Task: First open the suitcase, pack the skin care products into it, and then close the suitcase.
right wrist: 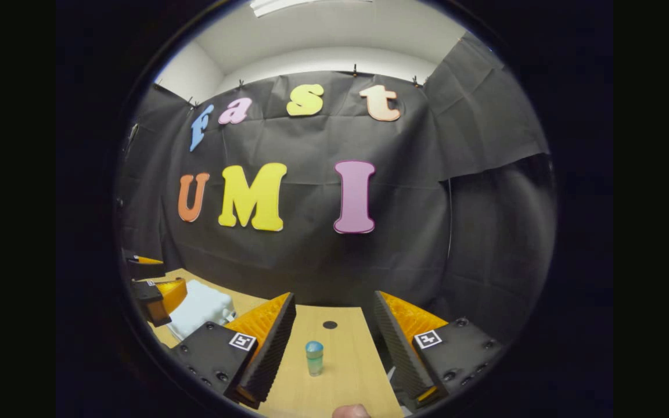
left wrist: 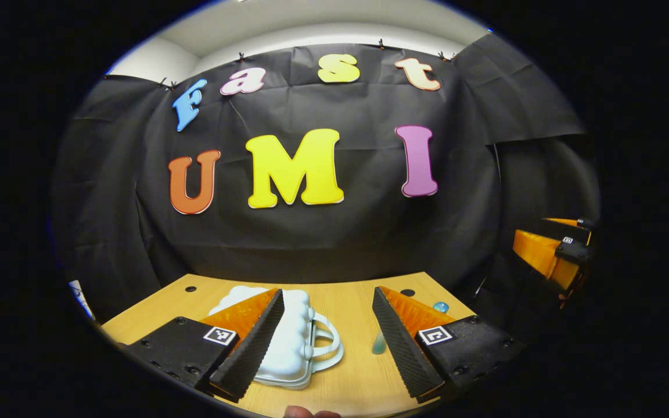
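A fingertip showed at the very bottom edge of the left gripper view, just behind the left gripper, whose jaws stood spread wide with nothing between them. Beyond its fingers, on the wooden surface, lay the suitcase: a small white moulded case, lying flat and closed, its loop handle turned toward the middle of the surface. It looked like a light, stiff plastic shell with a smooth, bumpy lid, likely slippery on its rounded faces. The handle or the seam edge beside it seemed the surest place to take hold for opening, with the other gripper steadying the base so the light case would not slide.

In the right gripper view, the right gripper was likewise spread and empty, and it hovered low over the surface. A small bottle with a blue cap stood upright ahead of it, roughly between the finger lines but clear of both. It looked light, rigid and easily tipped, so pinching the body below the cap seemed best. The suitcase lay off to the left, well apart from the bottle.

Both grippers pointed forward toward the back wall, held level and near the front edge of the surface.
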